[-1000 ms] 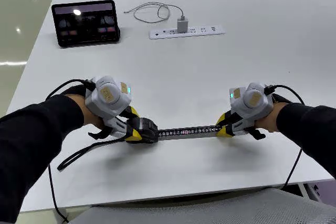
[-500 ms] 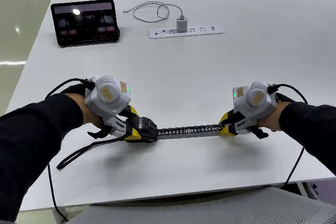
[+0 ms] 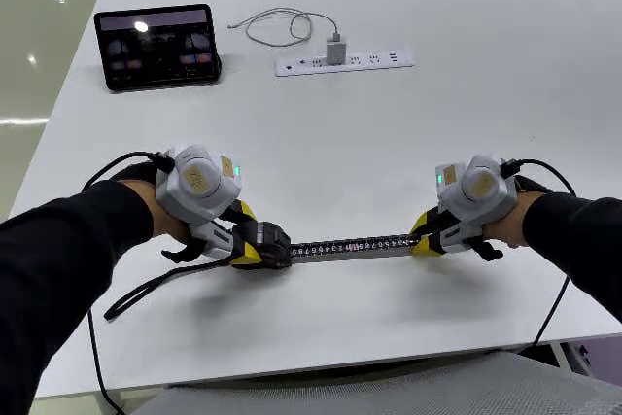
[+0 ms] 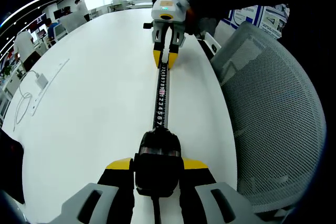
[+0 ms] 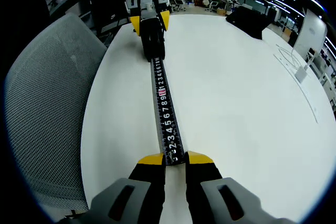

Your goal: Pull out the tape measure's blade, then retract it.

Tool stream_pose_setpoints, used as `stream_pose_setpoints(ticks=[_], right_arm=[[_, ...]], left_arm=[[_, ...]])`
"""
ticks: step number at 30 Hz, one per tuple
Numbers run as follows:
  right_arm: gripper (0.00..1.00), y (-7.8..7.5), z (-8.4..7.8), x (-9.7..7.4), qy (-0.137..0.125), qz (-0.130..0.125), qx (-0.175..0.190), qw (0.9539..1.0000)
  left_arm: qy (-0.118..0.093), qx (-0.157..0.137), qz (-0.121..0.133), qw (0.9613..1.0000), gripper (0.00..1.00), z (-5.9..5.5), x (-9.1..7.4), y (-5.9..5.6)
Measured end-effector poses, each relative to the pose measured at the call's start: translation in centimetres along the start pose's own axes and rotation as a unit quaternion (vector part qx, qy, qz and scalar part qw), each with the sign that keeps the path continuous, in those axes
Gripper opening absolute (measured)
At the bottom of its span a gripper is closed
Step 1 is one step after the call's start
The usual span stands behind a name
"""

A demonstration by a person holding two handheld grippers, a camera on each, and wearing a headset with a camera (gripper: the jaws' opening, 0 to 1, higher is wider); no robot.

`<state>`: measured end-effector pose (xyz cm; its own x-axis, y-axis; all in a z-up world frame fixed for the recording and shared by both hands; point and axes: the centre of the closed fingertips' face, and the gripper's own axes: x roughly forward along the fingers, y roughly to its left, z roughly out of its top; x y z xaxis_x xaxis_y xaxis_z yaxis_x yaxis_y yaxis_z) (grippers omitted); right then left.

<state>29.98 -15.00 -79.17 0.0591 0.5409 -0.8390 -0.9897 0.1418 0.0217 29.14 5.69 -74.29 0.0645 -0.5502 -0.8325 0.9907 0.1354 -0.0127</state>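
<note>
Plainly, the tape measure's black case [image 3: 268, 242] sits on the white worktop [image 3: 389, 143] near its front edge, clamped between the yellow-tipped jaws of the left hand-held gripper [image 4: 157, 164]. The right hand-held gripper [image 5: 175, 159] is closed on the free end of the blade [image 5: 163, 98], which runs straight between the two, on or just over the surface. The case looks compact, hard-shelled and fairly dense for its size, so a squeeze across its flat sides, as the left jaws have it, should hold without crushing anything. The blade is another matter: a thin, springy metal strip, stiff along its length while it keeps straight but likely to kink if bent sideways, smooth enough to slip through a light pinch, and probably under spring pull toward the case. Its tip is the sensible place to hold, and the return is best eased in rather than let snap. The blade carries a printed scale: in the right gripper view the figures 2 to 9 read clearly, then a red-marked number, then 1 to 4. No brand or label can be made out on the case.
</note>
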Motion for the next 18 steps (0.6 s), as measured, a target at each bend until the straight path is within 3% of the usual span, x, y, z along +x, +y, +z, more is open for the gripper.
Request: stream_pose_setpoints(ticks=[18], right_arm=[[0.09,-0.05,-0.66,-0.65,0.003,-0.003,0.003,1.0000]], left_arm=[[-0.001,-0.001,0.000,1.0000,0.28,-0.08,0.08,0.12]])
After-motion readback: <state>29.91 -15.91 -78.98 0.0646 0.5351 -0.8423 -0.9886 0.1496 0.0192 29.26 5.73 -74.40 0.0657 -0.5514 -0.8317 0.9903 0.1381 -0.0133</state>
